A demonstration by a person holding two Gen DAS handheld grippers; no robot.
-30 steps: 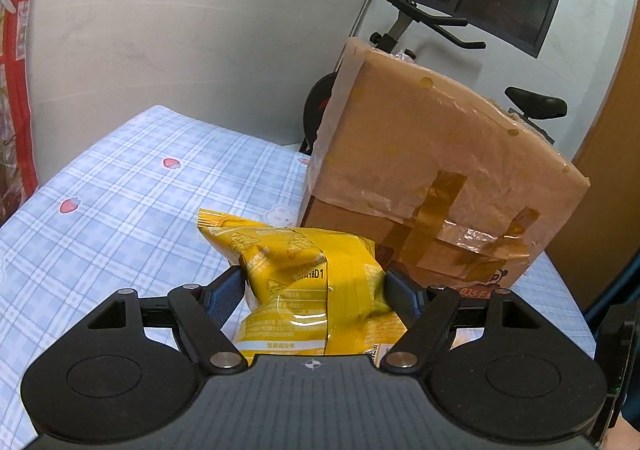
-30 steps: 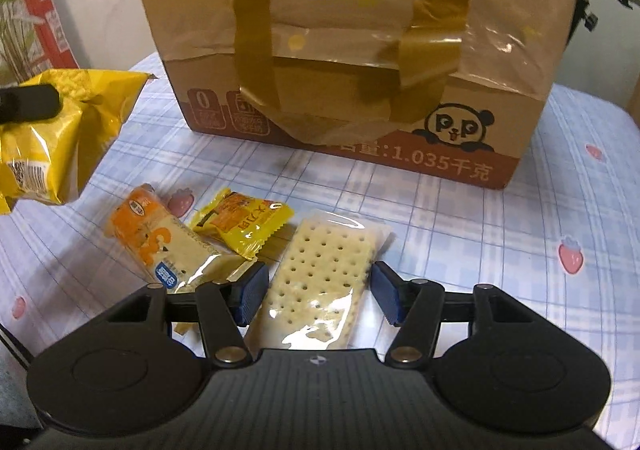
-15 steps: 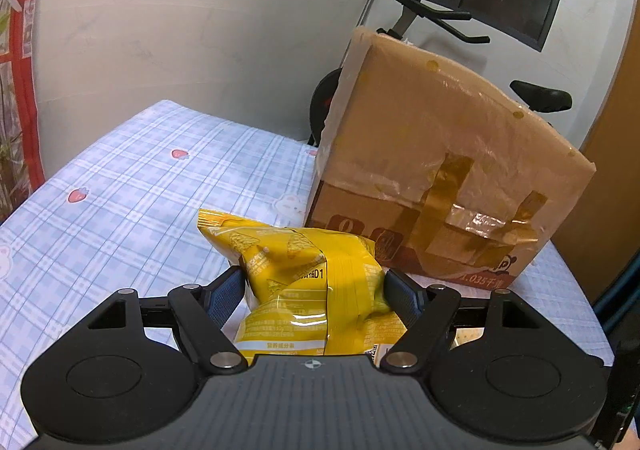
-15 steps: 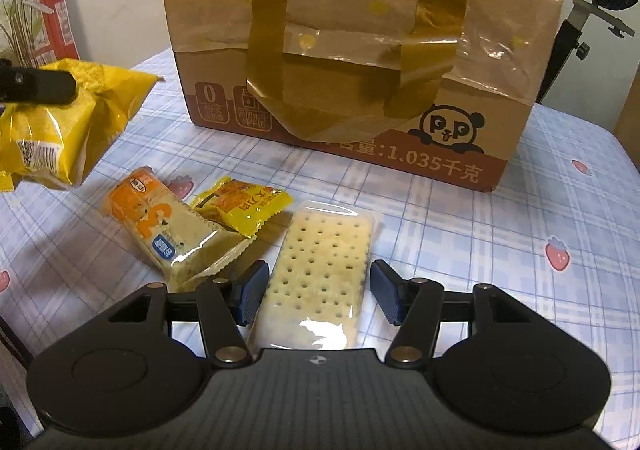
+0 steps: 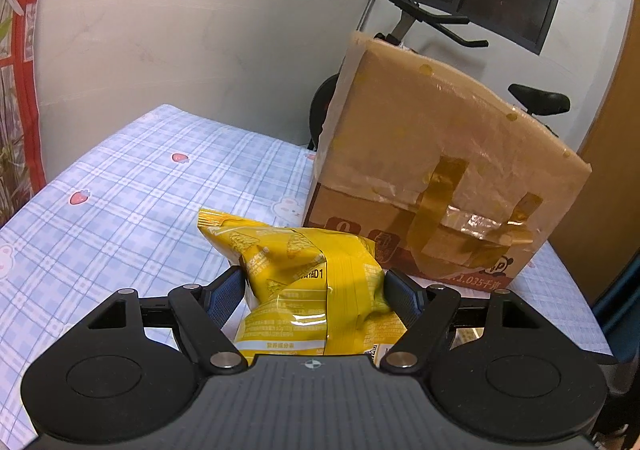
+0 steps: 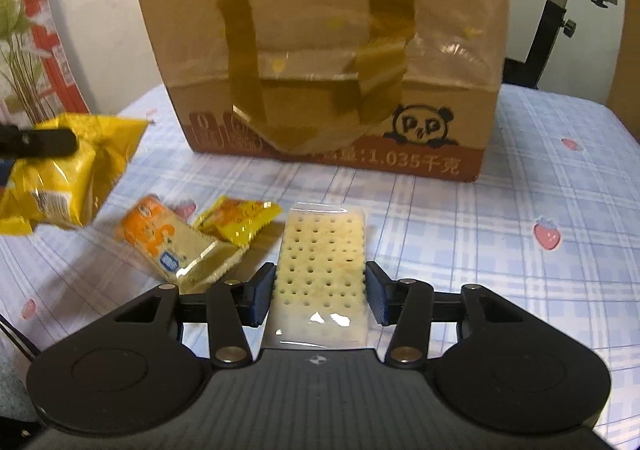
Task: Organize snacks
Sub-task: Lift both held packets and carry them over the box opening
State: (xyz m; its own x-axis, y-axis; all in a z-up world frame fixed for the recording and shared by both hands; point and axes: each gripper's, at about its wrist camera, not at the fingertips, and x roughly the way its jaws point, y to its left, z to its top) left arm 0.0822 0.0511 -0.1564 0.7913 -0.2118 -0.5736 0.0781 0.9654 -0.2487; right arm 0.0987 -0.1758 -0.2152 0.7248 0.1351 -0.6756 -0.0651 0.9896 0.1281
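- Left gripper (image 5: 314,286) clamped on a puffy yellow snack bag (image 5: 308,282), pads pressed into both its sides, bag lifted clear of the cloth.
- Same bag seen at the left edge of the right wrist view (image 6: 60,178), hanging above the table with one dark finger across it.
- Right gripper (image 6: 320,296) has just been closing, jaws now drawn in around a clear-wrapped cracker pack (image 6: 322,266); pads right against the pack's long edges, though firm pressure cannot be told.
- Cracker pack lying flat on the cloth, lengthwise between the fingers, far end pointing toward the box.
- Just left of it, a small yellow-orange sachet (image 6: 238,220), partly resting on an orange-and-clear biscuit pack (image 6: 176,246).
- Beyond the snacks, a large cardboard box (image 6: 328,50) standing upright, patched with brown and clear tape, a panda logo near its lower right corner.
- Underneath everything, a blue plaid tablecloth (image 6: 540,290) dotted with pink strawberries.
- Behind the box, an exercise bike (image 5: 416,14); pale wall (image 5: 180,30) to the left.
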